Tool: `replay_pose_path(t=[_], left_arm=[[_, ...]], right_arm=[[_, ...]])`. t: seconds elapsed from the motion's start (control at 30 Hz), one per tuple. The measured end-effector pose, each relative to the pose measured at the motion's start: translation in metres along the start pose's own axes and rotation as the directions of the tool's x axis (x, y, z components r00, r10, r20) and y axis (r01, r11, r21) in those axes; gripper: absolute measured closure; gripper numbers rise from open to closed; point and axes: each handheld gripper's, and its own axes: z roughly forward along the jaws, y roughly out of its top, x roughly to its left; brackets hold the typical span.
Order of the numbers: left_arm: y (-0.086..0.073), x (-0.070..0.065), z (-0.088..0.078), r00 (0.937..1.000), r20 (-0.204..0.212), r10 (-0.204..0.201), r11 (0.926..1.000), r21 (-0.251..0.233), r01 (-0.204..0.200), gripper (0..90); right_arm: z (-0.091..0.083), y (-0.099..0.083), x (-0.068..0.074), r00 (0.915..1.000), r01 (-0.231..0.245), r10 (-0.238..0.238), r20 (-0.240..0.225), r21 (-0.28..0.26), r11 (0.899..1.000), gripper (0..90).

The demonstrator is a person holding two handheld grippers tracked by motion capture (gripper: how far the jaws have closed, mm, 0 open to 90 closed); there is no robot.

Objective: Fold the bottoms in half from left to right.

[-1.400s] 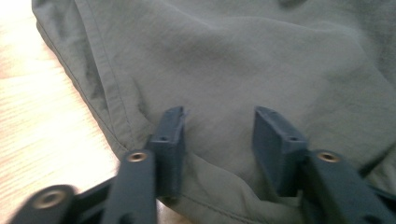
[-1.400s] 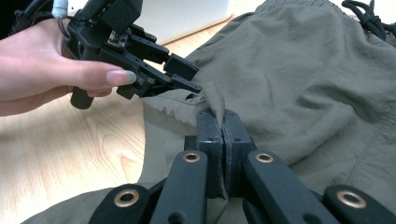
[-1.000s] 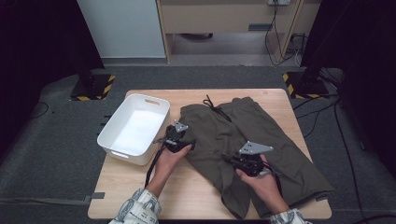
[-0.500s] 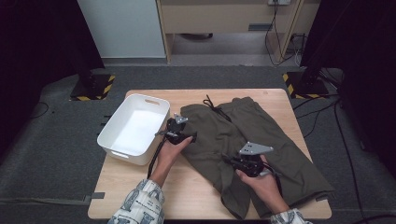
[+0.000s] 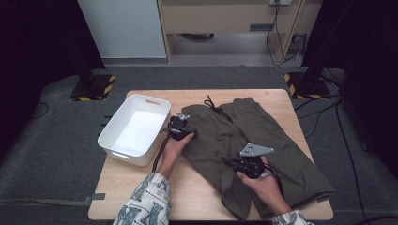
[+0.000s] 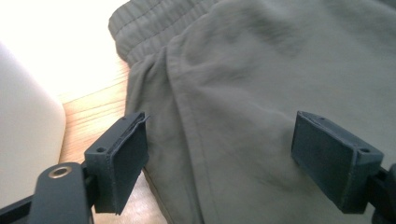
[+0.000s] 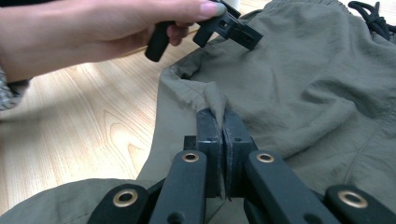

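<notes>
Olive shorts (image 5: 253, 145) lie flat across the wooden table (image 5: 141, 187), under both claws. Reaching in from the near edge with forearm extended, the left hand (image 5: 176, 145) sets the left gripper (image 5: 179, 127) low over the waistband side seam; its jaws have just been opening and stand wide, cloth between but not pinched. Just to its left sits a white tub (image 5: 136, 129). The right gripper (image 7: 223, 140), held level by the right hand (image 5: 263, 180), is clamped tight on a raised fold of the shorts. Beyond that fold the cloth's underside is hidden.
</notes>
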Motion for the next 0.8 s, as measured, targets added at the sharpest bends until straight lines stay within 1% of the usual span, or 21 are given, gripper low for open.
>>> replay_pose_path(t=[0.03, 0.17, 0.23, 0.3, 0.37, 0.43, 0.6, 0.67, 0.73, 0.77, 0.8], left_arm=[[0.000, 0.001, 0.002, 0.9999, -0.010, -0.005, 1.0000, 0.000, 0.005, 17.7], [0.002, 0.005, 0.005, 0.9995, -0.025, -0.020, 0.9998, -0.007, 0.020, 18.5], [0.001, 0.004, 0.008, 0.9996, -0.028, -0.005, 0.9999, 0.010, 0.005, 17.9], [-0.002, 0.004, 0.013, 0.9998, -0.018, -0.010, 0.9995, 0.029, 0.010, 16.7], [-0.003, 0.005, 0.015, 0.9995, -0.002, -0.033, 0.9991, 0.025, 0.033, 13.5], [-0.002, 0.006, 0.015, 0.9997, 0.002, -0.026, 0.9993, 0.026, 0.026, 13.8], [-0.003, 0.006, 0.016, 0.9997, 0.006, -0.024, 0.9996, 0.016, 0.024, 13.6], [-0.004, 0.004, 0.015, 0.9998, 0.019, -0.011, 0.9999, -0.001, 0.011, 18.1], [-0.005, 0.003, 0.013, 0.9997, 0.019, -0.013, 0.9997, -0.018, 0.014, 27.1], [-0.006, 0.002, 0.012, 0.9995, 0.028, -0.010, 0.9996, -0.025, 0.011, 36.7], [-0.006, 0.001, 0.011, 0.9995, 0.030, -0.008, 0.9995, -0.031, 0.009, 42.4]], right_arm=[[0.000, 0.000, 0.000, 1.0000, -0.001, 0.001, -0.002, 0.002, 1.000, 88.1], [0.001, 0.000, 0.002, 1.0000, 0.000, 0.001, -0.010, 0.004, 1.000, 88.0], [0.001, 0.000, 0.002, 0.9999, 0.001, -0.001, -0.011, 0.004, 1.000, 87.9], [0.001, 0.000, 0.001, 0.9999, 0.000, 0.000, -0.011, 0.004, 1.000, 87.9], [0.001, 0.000, 0.001, 1.0000, 0.001, -0.001, -0.009, 0.004, 1.000, 87.9], [0.001, 0.000, 0.001, 0.9999, 0.000, 0.000, -0.010, 0.005, 1.000, 87.8], [0.003, -0.001, 0.002, 0.9999, 0.003, -0.002, -0.016, 0.015, 1.000, 87.6], [0.003, -0.001, 0.002, 0.9999, 0.004, -0.004, -0.014, 0.015, 1.000, 87.6], [0.003, -0.001, 0.001, 0.9999, 0.006, -0.005, -0.013, 0.013, 1.000, 87.6], [0.003, -0.001, 0.000, 0.9999, 0.002, -0.002, -0.012, 0.014, 1.000, 87.5], [0.003, -0.001, -0.001, 0.9999, 0.004, -0.004, -0.010, 0.017, 1.000, 87.5]])
